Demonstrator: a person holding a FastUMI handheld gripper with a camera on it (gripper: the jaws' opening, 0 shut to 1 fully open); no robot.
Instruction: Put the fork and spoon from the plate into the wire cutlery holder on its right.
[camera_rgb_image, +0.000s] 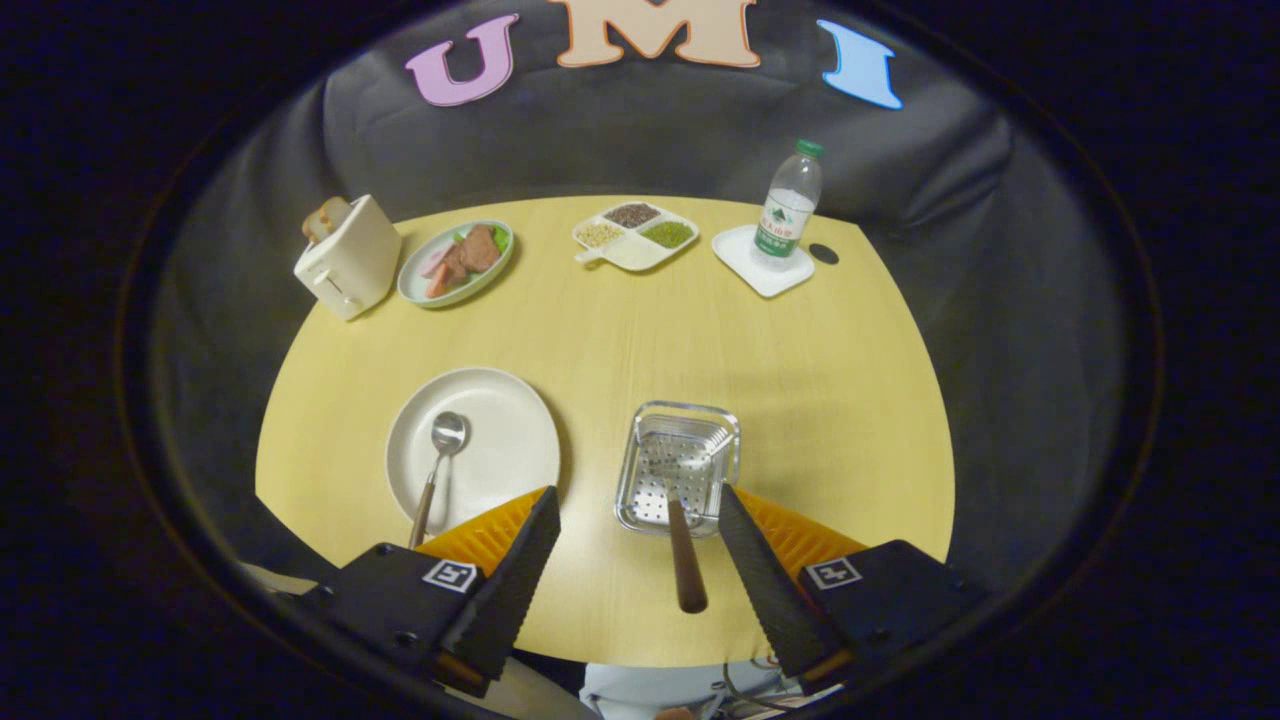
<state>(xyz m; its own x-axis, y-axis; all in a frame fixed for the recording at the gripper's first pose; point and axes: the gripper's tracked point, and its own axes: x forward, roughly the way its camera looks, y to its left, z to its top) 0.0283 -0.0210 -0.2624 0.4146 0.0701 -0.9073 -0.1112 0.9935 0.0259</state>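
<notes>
Hovering over the yellow table (640, 330), I see the white plate (500, 450) beyond one finger, with the wire cutlery holder (680, 465) just to its right. My gripper (640, 530) stands wide open, fingers gripping nothing. Between them rises the brown handle of the fork (686, 565), standing in the holder. The spoon (437, 470) lies on the plate.
</notes>
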